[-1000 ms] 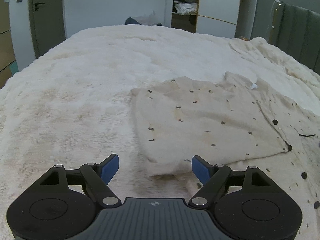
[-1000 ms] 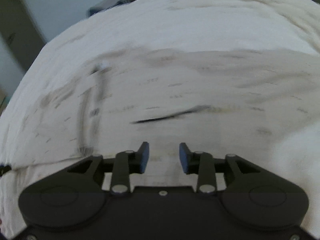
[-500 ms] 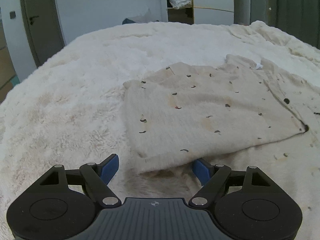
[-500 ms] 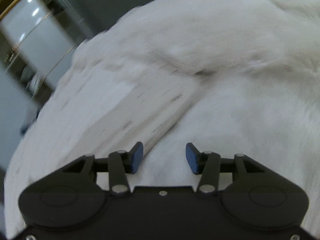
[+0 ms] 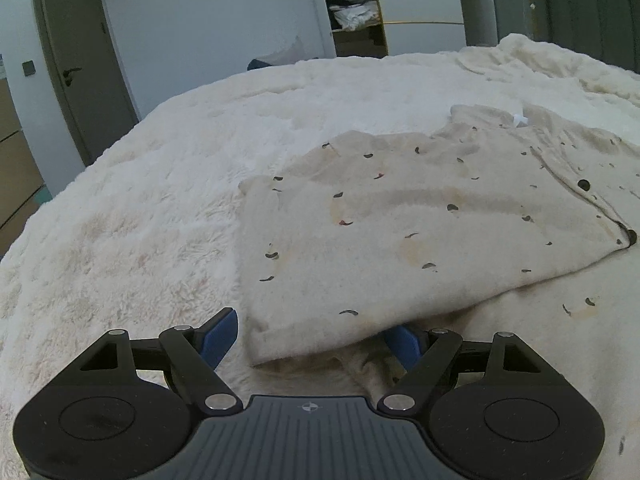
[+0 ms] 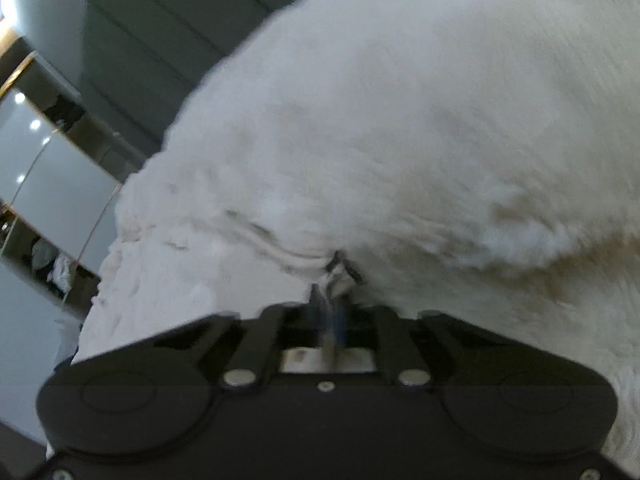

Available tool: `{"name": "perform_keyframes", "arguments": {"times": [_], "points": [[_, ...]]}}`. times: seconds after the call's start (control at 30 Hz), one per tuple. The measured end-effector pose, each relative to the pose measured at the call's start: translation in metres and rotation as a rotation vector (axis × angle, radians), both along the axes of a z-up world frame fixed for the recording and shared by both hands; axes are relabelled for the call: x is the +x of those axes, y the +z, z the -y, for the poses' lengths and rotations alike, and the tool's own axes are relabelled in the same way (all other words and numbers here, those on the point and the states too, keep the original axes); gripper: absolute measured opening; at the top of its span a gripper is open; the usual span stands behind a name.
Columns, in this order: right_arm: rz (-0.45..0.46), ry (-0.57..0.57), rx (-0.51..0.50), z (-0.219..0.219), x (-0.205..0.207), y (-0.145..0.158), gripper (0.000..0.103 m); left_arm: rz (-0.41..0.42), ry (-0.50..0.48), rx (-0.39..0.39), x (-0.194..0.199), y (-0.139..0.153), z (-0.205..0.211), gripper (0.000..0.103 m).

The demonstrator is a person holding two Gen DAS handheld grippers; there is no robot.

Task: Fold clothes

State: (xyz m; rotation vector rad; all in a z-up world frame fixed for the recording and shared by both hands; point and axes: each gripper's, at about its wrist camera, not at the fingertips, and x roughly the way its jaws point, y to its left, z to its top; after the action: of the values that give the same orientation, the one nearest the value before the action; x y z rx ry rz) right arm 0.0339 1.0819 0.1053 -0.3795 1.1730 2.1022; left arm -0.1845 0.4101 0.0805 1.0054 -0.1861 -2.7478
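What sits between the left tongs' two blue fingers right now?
The near corner of the cream garment lies between the open left tongs, over the fluffy blanket, per left wrist view.

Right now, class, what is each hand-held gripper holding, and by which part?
The left hand-held gripper is open, straddling the shirt's near corner. The right hand-held gripper is shut on pale fabric; which part cannot be told.

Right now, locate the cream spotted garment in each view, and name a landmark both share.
Left wrist: the cream spotted garment lies centre-right on the fluffy blanket.
Right wrist: blurred; pale fabric bunches at the shut right hand-held gripper, identity unclear.
Shared landmark: the open wardrobe shelf with clothes.
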Motion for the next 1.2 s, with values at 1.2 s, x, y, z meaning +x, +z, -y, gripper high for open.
{"name": "perform_keyframes", "arguments": {"times": [1.2], "points": [[0.208, 1.066, 0.619, 0.415, -0.052, 0.07, 0.037, -0.101, -0.302, 0.372, -0.004, 0.049, -0.028, 0.076]]}}
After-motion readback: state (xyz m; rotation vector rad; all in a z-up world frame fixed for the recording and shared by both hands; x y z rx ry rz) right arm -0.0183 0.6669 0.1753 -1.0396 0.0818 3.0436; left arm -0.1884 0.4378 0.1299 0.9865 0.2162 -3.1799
